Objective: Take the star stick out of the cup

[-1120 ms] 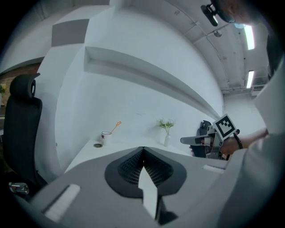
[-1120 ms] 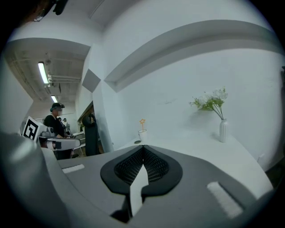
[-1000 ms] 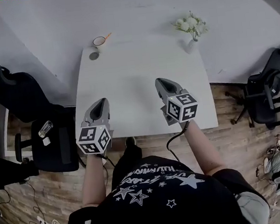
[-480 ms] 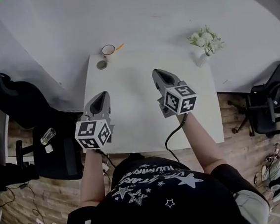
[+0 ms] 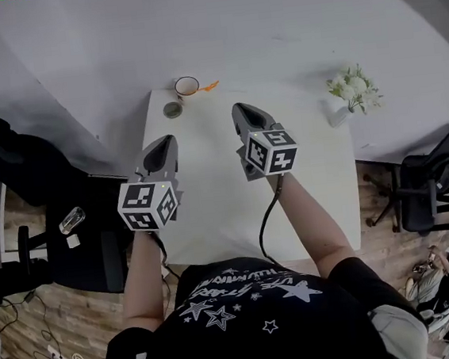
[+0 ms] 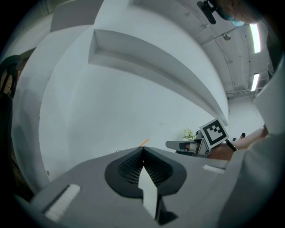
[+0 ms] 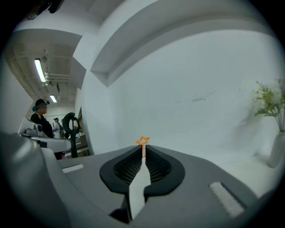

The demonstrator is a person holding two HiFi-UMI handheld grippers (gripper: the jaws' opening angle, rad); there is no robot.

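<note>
Right gripper (image 7: 143, 150) is practically closed and empty: only a thin slit shows between its jaws, which have just parted a little, and nothing stands in it. Left gripper (image 6: 142, 150) is closed too, tips together, holding nothing. Both hover above the near half of the white bench (image 5: 210, 192) and point toward its far edge. The star stick (image 5: 209, 85) sits in the cup (image 5: 187, 85) at the far left corner of the bench, and its orange star leans out over the rim to the right. In the right gripper view the star appears far ahead, well apart from the jaw tips. A small round object (image 5: 172, 109) lies just beside the cup. As I judge it, nothing of the task is done yet; this is only the approach. What is left is to reach the cup, open a gripper, close it on the stick and lift it out
</note>
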